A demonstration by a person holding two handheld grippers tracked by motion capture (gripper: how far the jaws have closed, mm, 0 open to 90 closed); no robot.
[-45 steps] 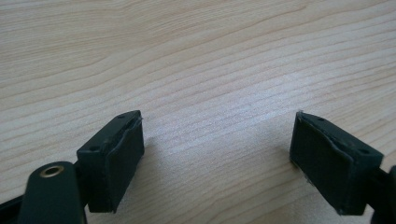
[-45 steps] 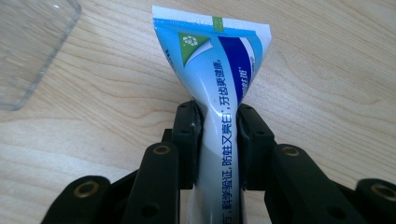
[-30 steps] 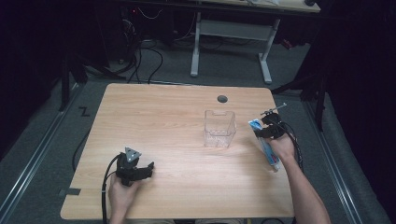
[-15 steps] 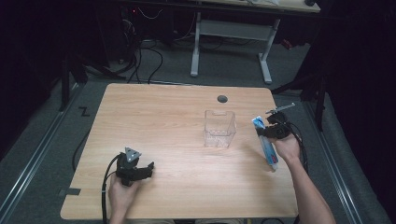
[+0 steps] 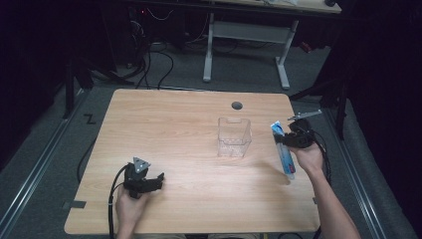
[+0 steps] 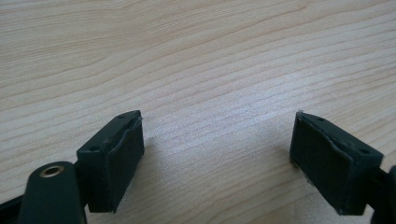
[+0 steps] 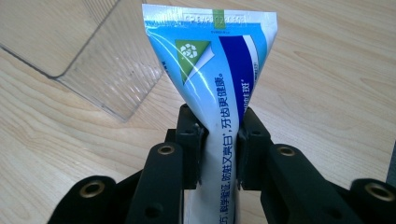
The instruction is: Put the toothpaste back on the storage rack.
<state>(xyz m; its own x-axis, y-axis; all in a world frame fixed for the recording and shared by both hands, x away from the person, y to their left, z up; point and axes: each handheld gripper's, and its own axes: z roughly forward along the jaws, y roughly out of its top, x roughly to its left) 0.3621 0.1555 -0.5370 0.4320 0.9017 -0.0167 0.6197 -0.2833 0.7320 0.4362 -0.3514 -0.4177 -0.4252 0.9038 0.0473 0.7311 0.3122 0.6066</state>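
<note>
A blue and white toothpaste tube (image 5: 284,149) (image 7: 218,84) is clamped in my right gripper (image 5: 286,140) (image 7: 219,140) near the table's right edge, its flat crimped end pointing away from me. A clear plastic box (image 5: 234,137) (image 7: 116,70) stands upright and open-topped just left of the tube, apart from it. My left gripper (image 5: 149,181) (image 6: 217,144) rests low over bare wood at the front left of the table, jaws wide apart with nothing between them.
The wooden table (image 5: 169,129) has a round cable hole (image 5: 237,105) at its far middle. Cables trail from both grippers toward the front edge. A white-legged desk (image 5: 246,40) stands on the floor beyond the table.
My right gripper has shifted slightly right and away from the clear box, carrying the tube. The left gripper has stayed where it was.
</note>
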